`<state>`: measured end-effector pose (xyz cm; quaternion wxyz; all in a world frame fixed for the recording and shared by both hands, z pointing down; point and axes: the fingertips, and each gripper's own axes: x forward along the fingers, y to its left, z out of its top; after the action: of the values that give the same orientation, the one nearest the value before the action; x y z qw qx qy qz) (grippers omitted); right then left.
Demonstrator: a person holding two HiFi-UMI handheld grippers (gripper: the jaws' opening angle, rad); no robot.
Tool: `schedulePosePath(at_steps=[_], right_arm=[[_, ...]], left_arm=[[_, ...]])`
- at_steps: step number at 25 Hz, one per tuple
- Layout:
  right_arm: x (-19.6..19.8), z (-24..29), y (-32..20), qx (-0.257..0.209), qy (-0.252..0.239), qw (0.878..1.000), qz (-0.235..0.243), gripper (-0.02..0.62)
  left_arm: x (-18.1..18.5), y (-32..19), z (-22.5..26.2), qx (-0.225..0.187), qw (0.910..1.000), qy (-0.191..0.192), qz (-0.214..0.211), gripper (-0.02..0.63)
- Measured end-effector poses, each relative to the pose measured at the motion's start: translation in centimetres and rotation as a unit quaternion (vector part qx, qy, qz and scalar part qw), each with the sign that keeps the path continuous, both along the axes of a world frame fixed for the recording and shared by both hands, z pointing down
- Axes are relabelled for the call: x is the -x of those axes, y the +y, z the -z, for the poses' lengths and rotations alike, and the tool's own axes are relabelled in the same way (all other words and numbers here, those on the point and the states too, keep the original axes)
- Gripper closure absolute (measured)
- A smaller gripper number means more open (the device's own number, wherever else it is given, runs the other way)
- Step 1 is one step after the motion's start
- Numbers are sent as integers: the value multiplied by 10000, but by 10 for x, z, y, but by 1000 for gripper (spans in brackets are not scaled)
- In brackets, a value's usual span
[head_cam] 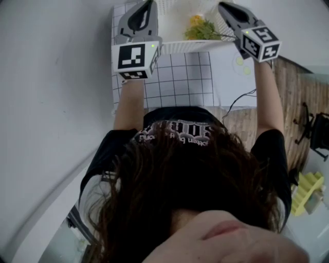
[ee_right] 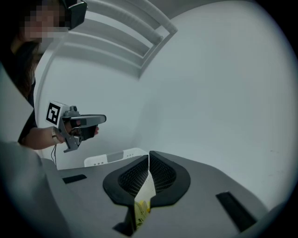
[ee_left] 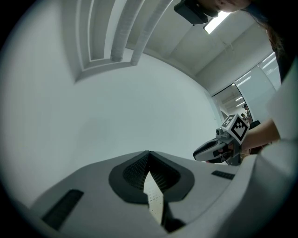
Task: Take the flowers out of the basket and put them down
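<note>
Head view shows the flowers (head_cam: pixel 199 28), yellow heads on green stems, lying inside the white basket (head_cam: pixel 175 47), which stands toward the far edge of the bench (head_cam: pixel 231 77) at the end of a grid mat (head_cam: pixel 180 77). The left hand-held gripper (head_cam: pixel 148 7) hangs over the basket's left end and the right hand-held gripper (head_cam: pixel 226 9) over its right end, just beside the flowers, with one thin stem reaching toward it. Each gripper's own view shows its jaws together at the tips. Through the gap behind the left tips a white perforated surface shows, probably the basket. Behind the right tips there is a bit of yellow, the flowers lying below. Whether the right jaws already pinch that thin stem I cannot tell. If they do not, they must part before any grasp, and pushing in closed would likely only shove the flowers along or bruise the heads. The basket looks light, so a stem snagging in its mesh on the way up could drag or tip it unless the left side steadies the rim. A pinch on one stem alone may leave the rest behind.
</note>
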<state>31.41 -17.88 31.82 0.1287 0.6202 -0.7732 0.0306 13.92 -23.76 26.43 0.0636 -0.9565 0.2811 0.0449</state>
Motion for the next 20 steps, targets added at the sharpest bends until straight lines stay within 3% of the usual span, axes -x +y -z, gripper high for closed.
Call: schedulePosePath(at_steps=[8, 14, 20], right_arm=[[12, -23, -15, 910, 558, 9906, 860, 567], [27, -53, -24, 1761, 933, 9657, 1667, 480], [29, -84, -31, 2517, 912, 9422, 2017, 420]], left_arm=[[-4, -5, 2, -51, 9999, -86, 44, 604], [-6, -8, 6, -129, 9999, -33, 42, 604], [-5, -12, 7, -160, 9998, 0, 71, 604]])
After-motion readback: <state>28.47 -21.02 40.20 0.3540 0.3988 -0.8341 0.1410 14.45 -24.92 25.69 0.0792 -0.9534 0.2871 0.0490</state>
